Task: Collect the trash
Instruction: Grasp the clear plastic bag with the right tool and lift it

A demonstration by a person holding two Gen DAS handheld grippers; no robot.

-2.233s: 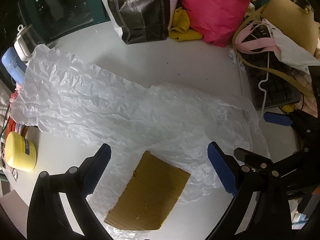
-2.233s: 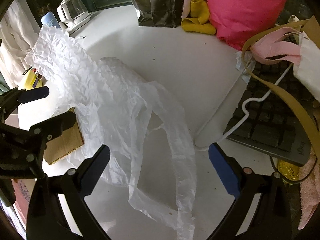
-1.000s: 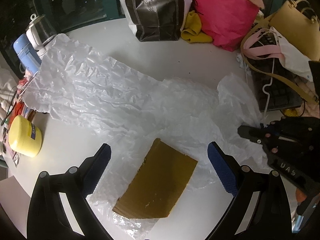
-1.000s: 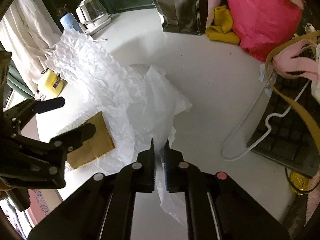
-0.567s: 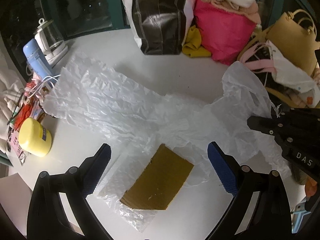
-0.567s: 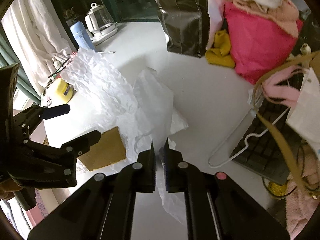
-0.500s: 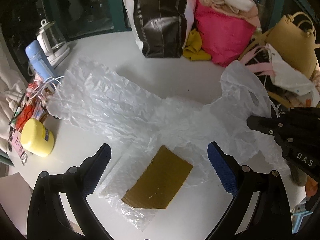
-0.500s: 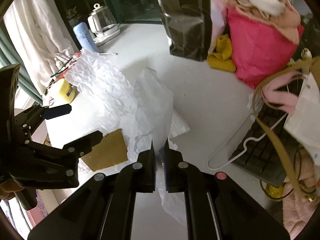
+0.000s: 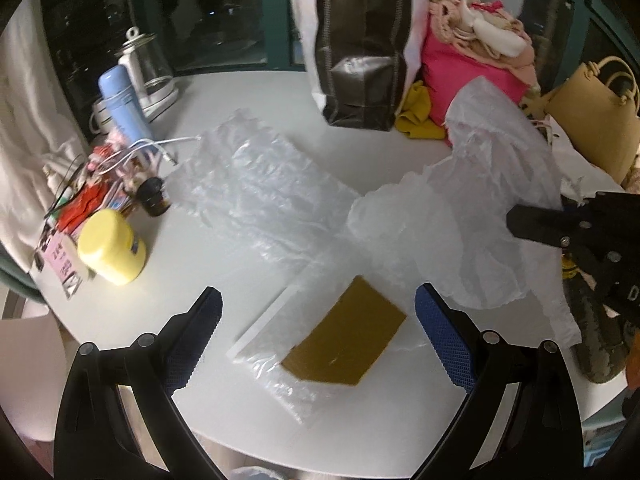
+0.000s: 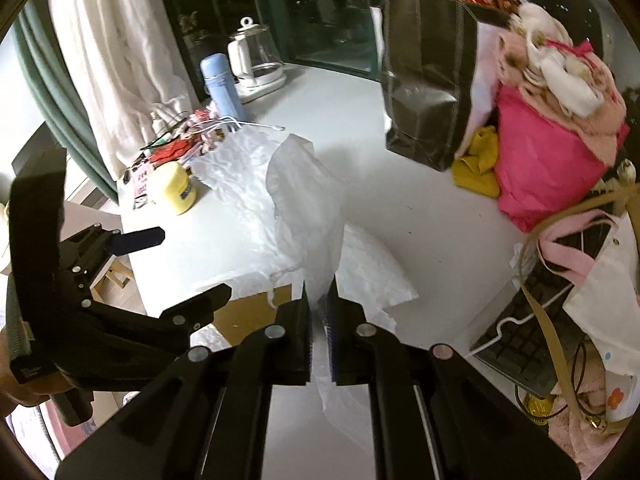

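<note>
A flat brown cardboard piece lies on the white surface, under crinkled clear plastic wrap, right of a yellow jar.

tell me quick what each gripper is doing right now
Left gripper: open, holding nothing.
Right gripper: shut on the white plastic bag.

Left gripper: black plastic frame, two long fingers faced with blue ribbed pads, round silver screws along each. Right gripper: same black build, blue pads, silver screw heads, partial white lettering on its side.
</note>
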